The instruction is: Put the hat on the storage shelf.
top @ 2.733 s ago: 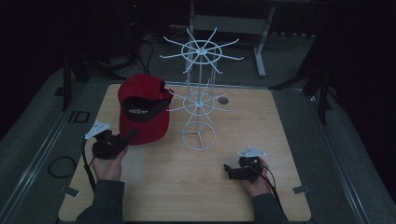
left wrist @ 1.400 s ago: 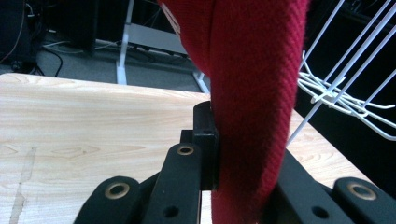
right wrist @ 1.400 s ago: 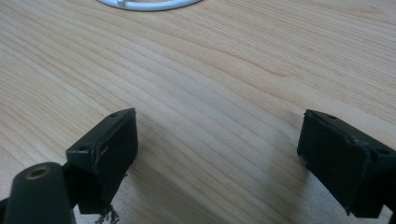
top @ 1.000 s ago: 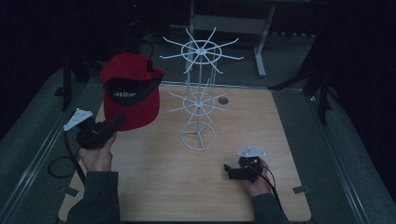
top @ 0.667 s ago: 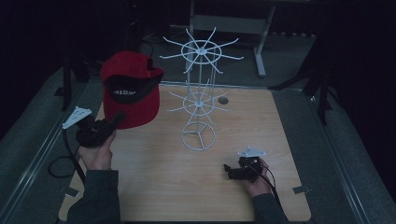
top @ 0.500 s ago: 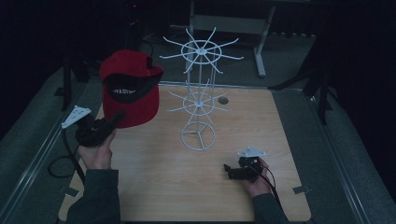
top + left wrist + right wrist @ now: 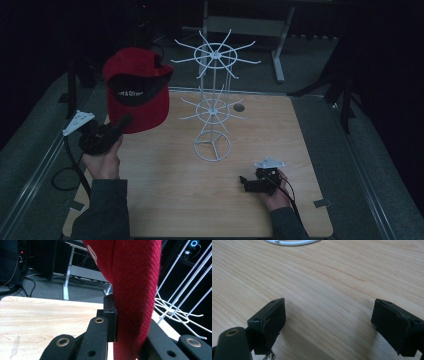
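— Where's the cap right now?

— Up in the air. The red cap (image 7: 136, 90) hangs over the far left corner of the counter (image 7: 165, 200), left of the white wire rack (image 7: 214, 100) and apart from it. The left hand-held gripper (image 7: 116, 131) has it by the bottom edge; in the left gripper view you can see the red fabric (image 7: 135, 290) sandwiched between the two black jaws, pressed tight from both sides.

— And the other hand?

— The right hand-held gripper (image 7: 248, 183) sits low on the near right part of the counter, in front of the rack's ring base. Its jaws are spread wide with nothing but bare wood between them, as the right gripper view shows (image 7: 329, 325).

— So what step would you say this is?

— Nobody told us the task, but my guess is the cap is being carried to the rack to be hung on one of its arms. I'd call it the carry, with the hanging not yet done.

— What does the next move need?

— I reckon the cap has to travel right and a bit higher, with its opening turned toward an arm tip on the upper wheel (image 7: 215, 50). The prongs are thin and springy-looking, so the cap could snag or nudge the rack. The free gripper might steady the base, if needed.
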The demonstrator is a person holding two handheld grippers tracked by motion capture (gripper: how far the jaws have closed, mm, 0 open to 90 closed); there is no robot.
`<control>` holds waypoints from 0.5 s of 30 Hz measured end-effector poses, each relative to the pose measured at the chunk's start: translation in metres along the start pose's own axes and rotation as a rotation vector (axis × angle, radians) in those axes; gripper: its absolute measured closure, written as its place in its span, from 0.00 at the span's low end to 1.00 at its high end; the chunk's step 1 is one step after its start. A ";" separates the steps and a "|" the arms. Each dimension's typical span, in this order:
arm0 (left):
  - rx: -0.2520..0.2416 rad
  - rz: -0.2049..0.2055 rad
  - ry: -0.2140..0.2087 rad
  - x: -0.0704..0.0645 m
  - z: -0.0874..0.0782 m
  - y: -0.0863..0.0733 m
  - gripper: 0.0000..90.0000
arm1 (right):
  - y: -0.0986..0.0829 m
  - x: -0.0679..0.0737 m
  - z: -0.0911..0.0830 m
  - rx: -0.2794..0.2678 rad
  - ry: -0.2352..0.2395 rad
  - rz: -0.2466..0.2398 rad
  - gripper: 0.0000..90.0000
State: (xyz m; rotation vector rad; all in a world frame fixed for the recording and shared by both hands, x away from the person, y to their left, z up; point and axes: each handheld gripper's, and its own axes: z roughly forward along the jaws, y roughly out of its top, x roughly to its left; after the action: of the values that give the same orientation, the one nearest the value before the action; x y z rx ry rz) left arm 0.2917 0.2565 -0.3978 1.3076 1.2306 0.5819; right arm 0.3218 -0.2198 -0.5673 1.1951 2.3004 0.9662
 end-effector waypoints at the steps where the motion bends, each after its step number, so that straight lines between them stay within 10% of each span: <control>1: -0.003 -0.002 0.001 0.000 0.000 0.000 0.95 | 0.000 0.000 0.000 0.000 0.000 0.000 0.13; 15: -0.022 0.005 0.016 0.002 0.001 0.010 0.95 | 0.000 0.000 0.000 0.000 0.001 -0.001 0.13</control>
State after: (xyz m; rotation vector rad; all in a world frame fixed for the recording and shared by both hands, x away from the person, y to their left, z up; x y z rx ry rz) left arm 0.2959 0.2608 -0.3895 1.2900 1.2312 0.6090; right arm 0.3219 -0.2197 -0.5673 1.1940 2.3013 0.9663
